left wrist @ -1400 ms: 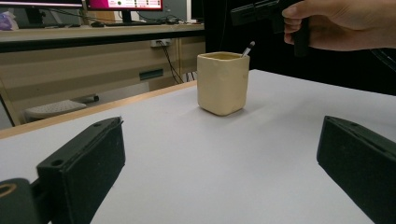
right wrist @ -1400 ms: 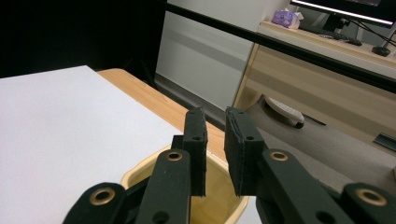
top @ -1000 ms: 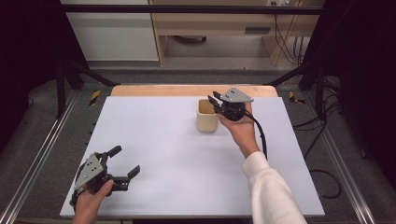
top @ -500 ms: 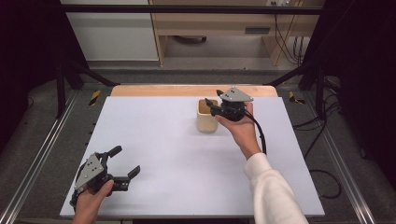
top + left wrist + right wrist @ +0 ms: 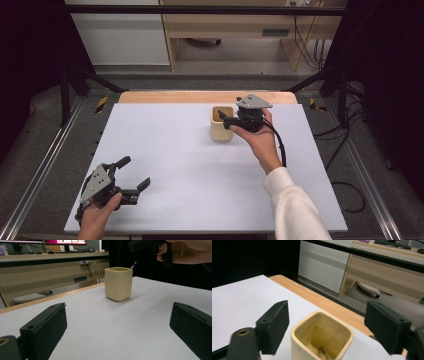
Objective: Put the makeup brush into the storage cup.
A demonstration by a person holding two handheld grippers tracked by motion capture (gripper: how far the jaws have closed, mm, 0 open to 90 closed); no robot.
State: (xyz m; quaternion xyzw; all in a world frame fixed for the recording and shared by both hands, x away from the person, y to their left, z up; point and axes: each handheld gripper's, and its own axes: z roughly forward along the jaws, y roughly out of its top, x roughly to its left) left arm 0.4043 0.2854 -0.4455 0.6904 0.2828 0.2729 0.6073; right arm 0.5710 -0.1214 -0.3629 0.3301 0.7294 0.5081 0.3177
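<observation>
Cream cup (image 5: 222,124), no readable label, under open right tool (image 5: 226,119).

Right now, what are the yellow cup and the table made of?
The cup looks like glazed clay or maybe plastic: pale cream, thick rounded rim, soft sheen, slightly uneven walls. The table has a flat, matte white top, likely painted or laminated board, and the bare strip along its far edge shows wood grain.
</observation>
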